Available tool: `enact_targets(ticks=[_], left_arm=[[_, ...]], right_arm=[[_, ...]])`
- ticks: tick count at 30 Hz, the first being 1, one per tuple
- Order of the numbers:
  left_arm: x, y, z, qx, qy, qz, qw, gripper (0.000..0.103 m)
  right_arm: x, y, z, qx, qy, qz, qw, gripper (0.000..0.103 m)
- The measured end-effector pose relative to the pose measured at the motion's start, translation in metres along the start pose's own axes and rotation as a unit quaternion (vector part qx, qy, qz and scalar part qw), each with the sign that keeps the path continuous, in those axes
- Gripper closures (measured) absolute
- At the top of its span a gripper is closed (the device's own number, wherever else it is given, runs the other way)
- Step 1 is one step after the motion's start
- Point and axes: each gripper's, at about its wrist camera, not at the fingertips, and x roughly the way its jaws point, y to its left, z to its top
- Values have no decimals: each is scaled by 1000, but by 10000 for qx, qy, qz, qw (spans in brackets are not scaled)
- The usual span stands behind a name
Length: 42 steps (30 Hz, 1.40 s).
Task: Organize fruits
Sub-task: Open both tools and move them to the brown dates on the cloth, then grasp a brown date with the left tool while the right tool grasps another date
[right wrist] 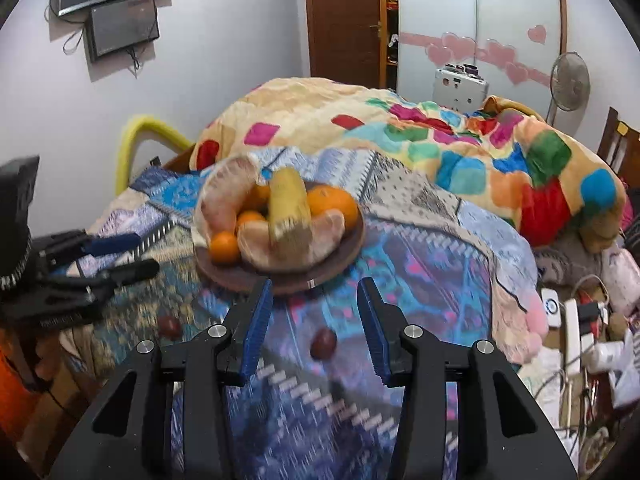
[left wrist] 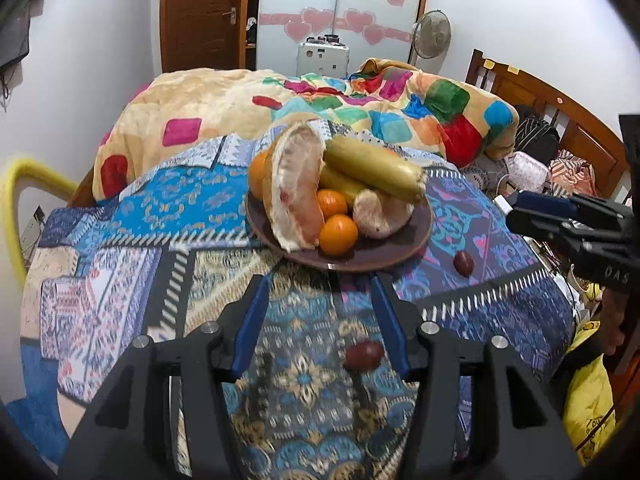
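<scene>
Both my hand-held grippers, left (left wrist: 320, 312) and right (right wrist: 314, 312), are spread wide and carry nothing. 2 small red fruits (dates, maybe) lie on the bed cover: one (left wrist: 364, 355) between my left fingers, another (right wrist: 323, 343) under my right. Next I close on them and bring them to the plate (left wrist: 384, 252).

patchwork quilt (left wrist: 224, 216), colourful blanket (left wrist: 320, 108), fan (left wrist: 432, 34), door (left wrist: 200, 12).
</scene>
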Motion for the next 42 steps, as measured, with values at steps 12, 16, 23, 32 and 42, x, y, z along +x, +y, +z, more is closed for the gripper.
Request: enact_targets(ticks=[12, 16, 23, 32, 42], left_arm=[[18, -22, -40, 34, 483, -152, 9987, 49], [23, -23, -44, 29, 519, -185, 9985, 49], [30, -22, -44, 43, 474, -303, 9984, 57], [28, -17, -44, 20, 388, -365, 9986, 76], [18, -16, -35, 63, 219, -398, 9989, 76]], right_arm=[[11, -5, -49, 187, 322, 38, 9993, 57], [20, -6, -54, 213, 428, 48, 9988, 57], [38, -5, -44, 159, 547, 35, 9984, 57], [59, -11, -37, 273, 592, -116, 9978, 74], [55, -7, -33, 307, 505, 57, 9982, 90]])
